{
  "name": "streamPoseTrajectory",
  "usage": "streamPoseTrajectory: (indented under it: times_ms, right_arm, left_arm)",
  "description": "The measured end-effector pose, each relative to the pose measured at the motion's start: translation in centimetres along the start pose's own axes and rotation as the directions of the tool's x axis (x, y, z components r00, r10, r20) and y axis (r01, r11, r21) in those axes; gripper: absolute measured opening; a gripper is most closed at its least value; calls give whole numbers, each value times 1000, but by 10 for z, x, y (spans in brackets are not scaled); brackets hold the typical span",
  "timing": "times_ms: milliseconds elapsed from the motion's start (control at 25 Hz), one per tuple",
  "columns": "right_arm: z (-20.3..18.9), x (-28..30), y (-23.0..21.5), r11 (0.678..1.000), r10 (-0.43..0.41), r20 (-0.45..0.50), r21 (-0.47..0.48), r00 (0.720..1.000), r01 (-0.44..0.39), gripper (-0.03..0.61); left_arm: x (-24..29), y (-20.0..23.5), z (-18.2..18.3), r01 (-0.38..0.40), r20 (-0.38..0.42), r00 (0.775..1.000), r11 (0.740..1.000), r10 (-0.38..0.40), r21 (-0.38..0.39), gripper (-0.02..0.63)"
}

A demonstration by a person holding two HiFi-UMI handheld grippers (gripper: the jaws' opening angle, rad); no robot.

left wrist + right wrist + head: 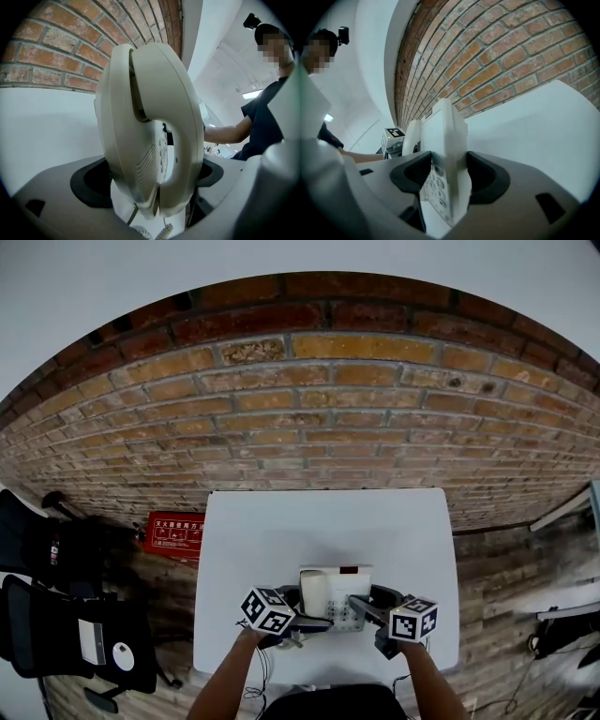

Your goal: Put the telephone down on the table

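Observation:
A white desk telephone [336, 594] with its handset on the left side sits between both grippers, over the near part of the white table [281, 531]. My left gripper [309, 620] is shut on the handset side; in the left gripper view the handset [150, 131] fills the space between the dark pads of the left gripper [150, 183]. My right gripper [364, 608] is shut on the phone's right edge, and the keypad side of the telephone [445, 159] is pinched in the right gripper [445, 180]. I cannot tell whether the phone touches the table.
A brick wall [309, 409] rises behind the table's far edge. At the left stand a red sign [175, 532] and black chairs [75, 634]. The coiled cord [161, 233] hangs under the handset. White tabletop [534, 136] stretches beyond the phone.

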State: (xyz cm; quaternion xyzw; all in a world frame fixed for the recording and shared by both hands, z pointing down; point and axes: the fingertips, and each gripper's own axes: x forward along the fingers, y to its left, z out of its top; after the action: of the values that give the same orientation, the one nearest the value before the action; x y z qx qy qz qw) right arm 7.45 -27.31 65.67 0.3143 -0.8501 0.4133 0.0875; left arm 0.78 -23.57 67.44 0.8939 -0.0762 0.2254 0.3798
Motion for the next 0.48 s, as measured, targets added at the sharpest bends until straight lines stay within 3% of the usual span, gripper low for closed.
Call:
streamPoseTrajectory:
  times_ms: [480]
  right_arm:
    - [-13, 11, -19, 999, -2, -25, 35, 1000, 3, 233]
  left_arm:
    - [14, 17, -15, 9, -47, 999, 999, -11, -45, 485]
